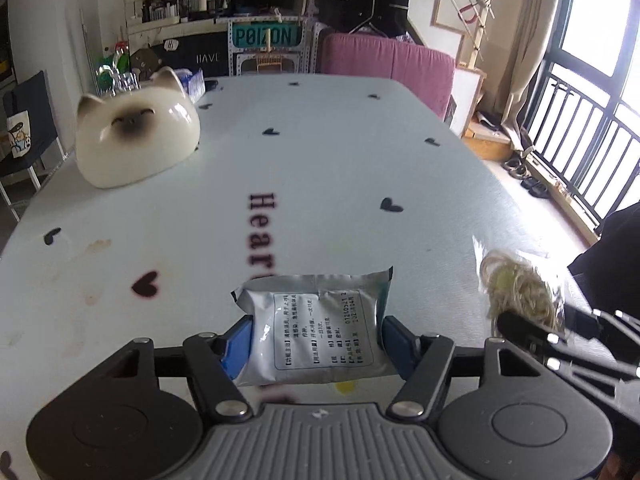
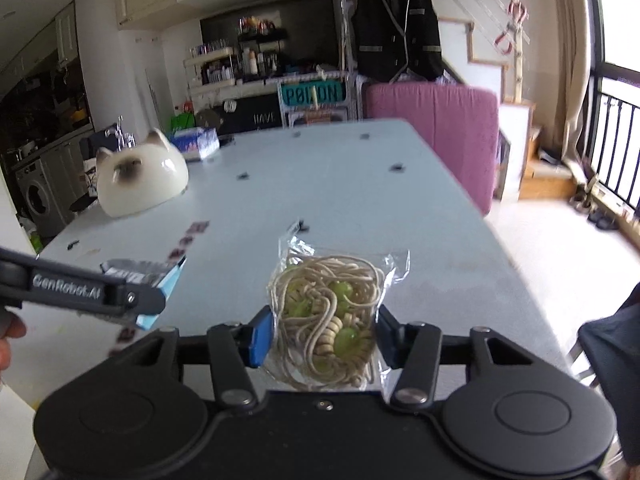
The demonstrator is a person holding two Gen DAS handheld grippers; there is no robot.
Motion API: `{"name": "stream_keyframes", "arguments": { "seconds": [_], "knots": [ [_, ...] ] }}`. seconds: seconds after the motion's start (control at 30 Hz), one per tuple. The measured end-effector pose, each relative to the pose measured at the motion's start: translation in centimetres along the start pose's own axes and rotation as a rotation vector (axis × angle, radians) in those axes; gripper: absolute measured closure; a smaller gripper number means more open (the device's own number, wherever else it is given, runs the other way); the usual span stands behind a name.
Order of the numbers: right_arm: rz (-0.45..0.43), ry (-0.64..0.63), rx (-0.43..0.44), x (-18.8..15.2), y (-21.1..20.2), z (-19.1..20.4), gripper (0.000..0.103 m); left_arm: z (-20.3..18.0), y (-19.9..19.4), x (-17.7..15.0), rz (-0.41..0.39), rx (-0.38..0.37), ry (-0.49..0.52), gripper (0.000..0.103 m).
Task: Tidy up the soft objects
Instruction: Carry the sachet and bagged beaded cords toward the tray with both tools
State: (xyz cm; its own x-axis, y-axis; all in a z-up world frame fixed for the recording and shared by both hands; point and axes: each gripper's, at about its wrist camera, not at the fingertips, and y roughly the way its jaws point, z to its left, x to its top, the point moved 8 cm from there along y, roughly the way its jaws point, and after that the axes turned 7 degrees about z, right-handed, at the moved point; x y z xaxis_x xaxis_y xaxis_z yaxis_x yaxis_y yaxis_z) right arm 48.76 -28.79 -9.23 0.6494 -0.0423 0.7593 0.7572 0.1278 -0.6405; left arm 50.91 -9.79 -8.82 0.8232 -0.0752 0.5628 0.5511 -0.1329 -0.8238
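Note:
My left gripper [image 1: 316, 340] is shut on a silver foil sachet [image 1: 316, 328] with a printed label, held above the table. The sachet also shows in the right wrist view [image 2: 136, 270], left of my right gripper. My right gripper [image 2: 322, 336] is shut on a clear plastic bag of beige cord and green beads [image 2: 328, 312], held above the table. That bag shows at the right of the left wrist view [image 1: 516, 292], with the right gripper's fingers [image 1: 532, 330] on it. The two grippers are side by side.
A white table [image 1: 320, 168] with black heart prints and the word "Heart" lies under both grippers. A cat-shaped ceramic bowl [image 1: 136, 136] sits upside down at the far left. A tissue pack [image 2: 196, 142] lies behind it. A pink chair [image 1: 388, 64] stands at the far end.

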Motion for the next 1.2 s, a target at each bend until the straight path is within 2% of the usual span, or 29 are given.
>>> {"name": "stream_keyframes", "arguments": {
  "seconds": [0.13, 0.67, 0.93, 1.2],
  "knots": [
    [-0.054, 0.003, 0.009, 0.9, -2.4, -0.2, 0.050, -0.5, -2.3, -0.3, -0.017, -0.008, 0.011, 0.035],
    [-0.098, 0.002, 0.043, 0.8, -12.0, -0.1, 0.050, -3.1, -12.0, -3.1, -0.107, -0.068, 0.030, 0.035],
    [-0.097, -0.018, 0.039, -0.3, -16.2, 1.6, 0.050, -3.2, -17.2, -5.1, -0.164, -0.076, 0.021, 0.035],
    [-0.076, -0.043, 0.038, -2.3, -19.6, 4.1, 0.050, -1.8, -20.4, -8.4, -0.186, -0.082, -0.002, 0.035]
  ]
}}
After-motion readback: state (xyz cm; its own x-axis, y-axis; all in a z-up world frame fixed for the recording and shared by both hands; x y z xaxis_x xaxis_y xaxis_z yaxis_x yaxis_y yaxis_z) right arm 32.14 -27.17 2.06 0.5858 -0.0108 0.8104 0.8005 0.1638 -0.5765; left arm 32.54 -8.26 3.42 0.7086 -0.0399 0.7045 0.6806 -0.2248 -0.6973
